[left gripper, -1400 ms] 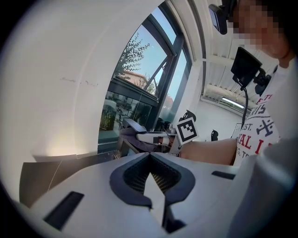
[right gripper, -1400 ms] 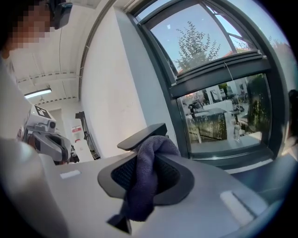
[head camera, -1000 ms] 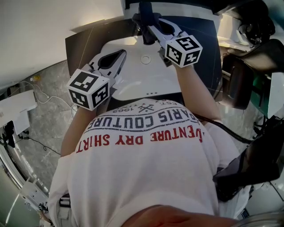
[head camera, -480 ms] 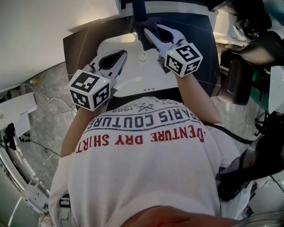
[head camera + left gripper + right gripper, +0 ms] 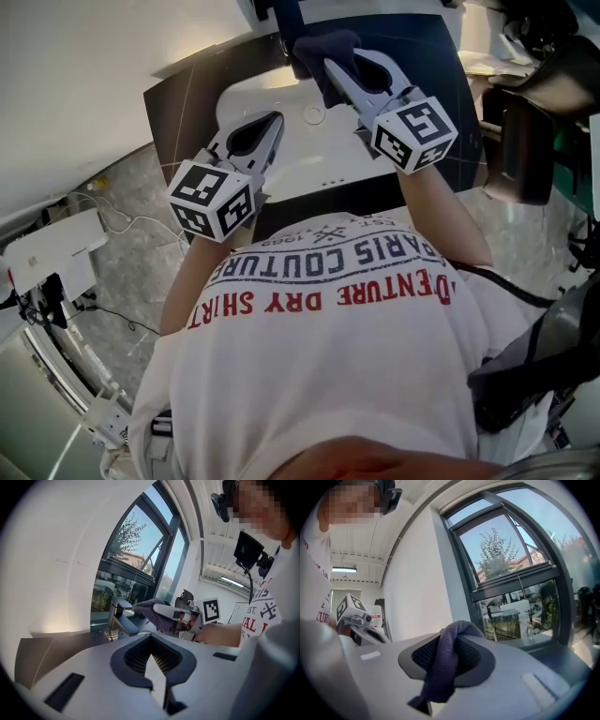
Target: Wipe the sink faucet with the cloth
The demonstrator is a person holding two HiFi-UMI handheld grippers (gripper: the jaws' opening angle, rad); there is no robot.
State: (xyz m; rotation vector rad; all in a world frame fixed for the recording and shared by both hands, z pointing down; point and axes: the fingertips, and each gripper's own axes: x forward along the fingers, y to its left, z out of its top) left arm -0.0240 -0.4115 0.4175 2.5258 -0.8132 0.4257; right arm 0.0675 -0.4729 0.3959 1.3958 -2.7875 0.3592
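Compared with the frame one second before, the right gripper point(image 5: 330, 69) had been carried from the upper centre of the head view towards the upper right. The cloth point(image 5: 323, 45) was bunched ahead of its tips. Its jaws were clamped on the cloth, and a fold was seen hanging between them in the right gripper view. In the left gripper view the cloth was found at centre, just right of the top of the faucet point(image 5: 116, 619); contact could not be judged. A stroke across the faucet's top was inferred, with the wipe only partly done. The left gripper point(image 5: 272, 122) was held at centre left over the sink point(image 5: 281, 94), its jaws closed together on nothing. It had shifted slightly right, as had the whole view.
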